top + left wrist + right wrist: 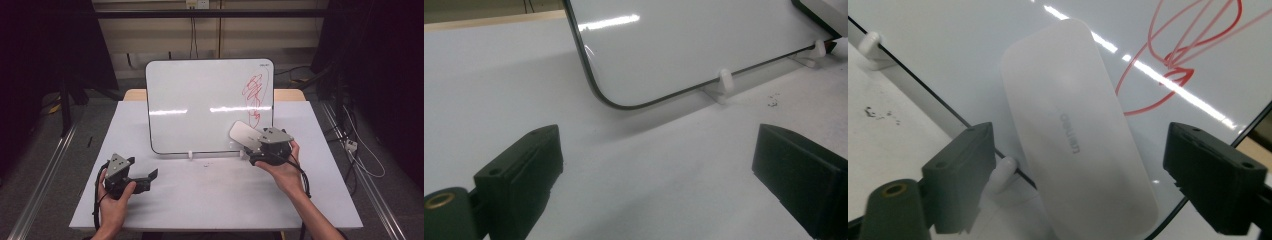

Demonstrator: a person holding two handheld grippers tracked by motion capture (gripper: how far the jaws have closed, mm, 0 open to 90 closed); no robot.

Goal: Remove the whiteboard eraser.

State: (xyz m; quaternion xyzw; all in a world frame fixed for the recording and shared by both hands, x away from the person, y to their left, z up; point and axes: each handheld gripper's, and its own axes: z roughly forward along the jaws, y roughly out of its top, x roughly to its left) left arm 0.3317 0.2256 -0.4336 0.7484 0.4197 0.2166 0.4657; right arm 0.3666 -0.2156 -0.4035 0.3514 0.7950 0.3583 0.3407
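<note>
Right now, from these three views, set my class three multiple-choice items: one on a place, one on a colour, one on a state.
1. Where on the whiteboard is the scribble? A left side; B right side; C bottom middle.
2. What colour is the scribble? A blue; B red; C green.
3. How is the left gripper? A open, empty; B shut on a pen; C shut on a cloth.

Key: B, it sits by the right edge; B, its lines are red; A, bare table shows between its jaws.
</note>
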